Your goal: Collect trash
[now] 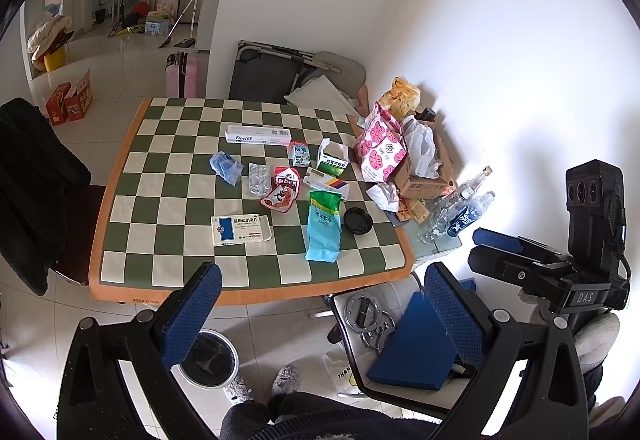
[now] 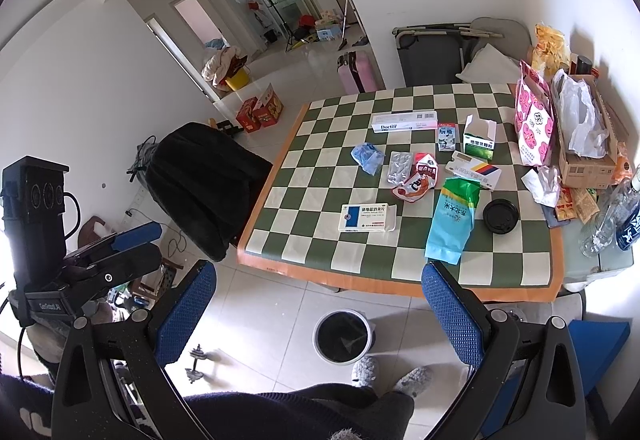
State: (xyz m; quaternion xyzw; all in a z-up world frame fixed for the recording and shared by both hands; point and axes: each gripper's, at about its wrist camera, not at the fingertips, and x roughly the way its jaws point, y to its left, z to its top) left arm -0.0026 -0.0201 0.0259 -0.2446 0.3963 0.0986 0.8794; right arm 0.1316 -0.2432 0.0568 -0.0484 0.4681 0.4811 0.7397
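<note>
Two open grippers, left (image 1: 320,316) and right (image 2: 318,314), short of table edge (image 2: 360,282).

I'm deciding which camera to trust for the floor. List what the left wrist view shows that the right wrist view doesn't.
Left wrist only: metal rings on a stool, with a whole blue board beside them, and the right gripper.

Right wrist only: a dumbbell on the floor, and the left gripper.

Both: the checkered table, the trash on it such as the blue bag and black lid, and the bin on the floor.
</note>
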